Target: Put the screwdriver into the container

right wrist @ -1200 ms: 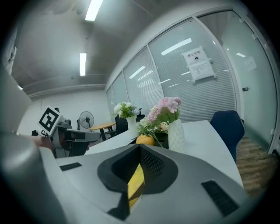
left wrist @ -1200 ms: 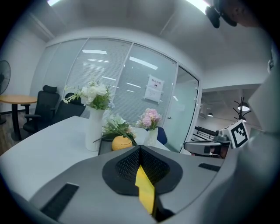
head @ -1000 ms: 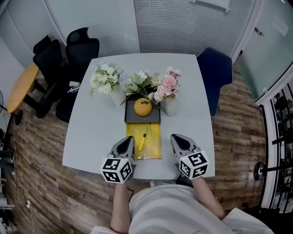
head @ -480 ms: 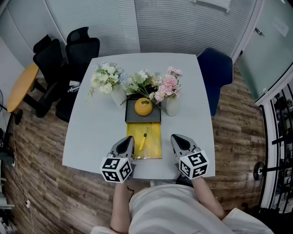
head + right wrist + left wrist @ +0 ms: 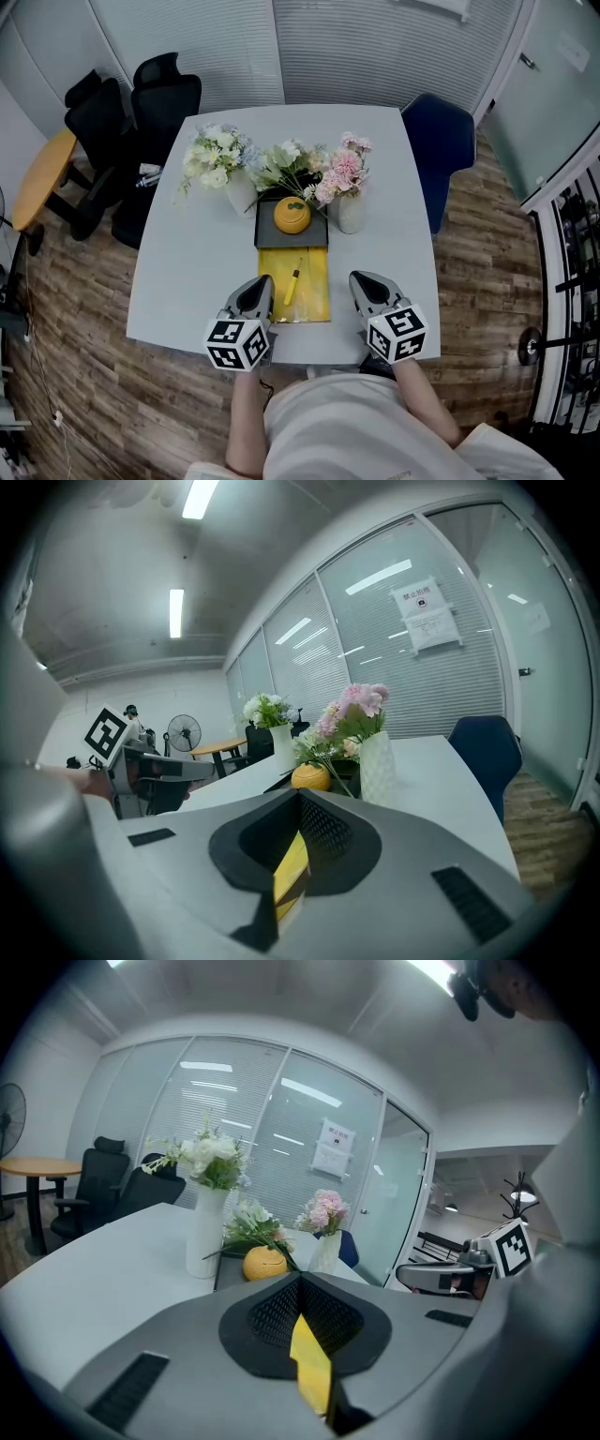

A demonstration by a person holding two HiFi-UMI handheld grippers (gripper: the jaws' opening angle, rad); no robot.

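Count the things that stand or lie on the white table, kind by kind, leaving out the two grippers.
Flower bunches: 3
White vases: 2
Yellow round object: 1
Dark tray: 1
Yellow mat: 1
Screwdriver: 1
Total: 9

Screwdriver (image 5: pixel 292 284) tip too small to ID; hidden in both gripper views.

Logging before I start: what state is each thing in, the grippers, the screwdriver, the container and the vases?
left gripper: shut, empty.
right gripper: shut, empty.
screwdriver: lying flat on the yellow mat, untouched.
yellow container: upright on the dark tray, looks closed.
flower vases: upright.
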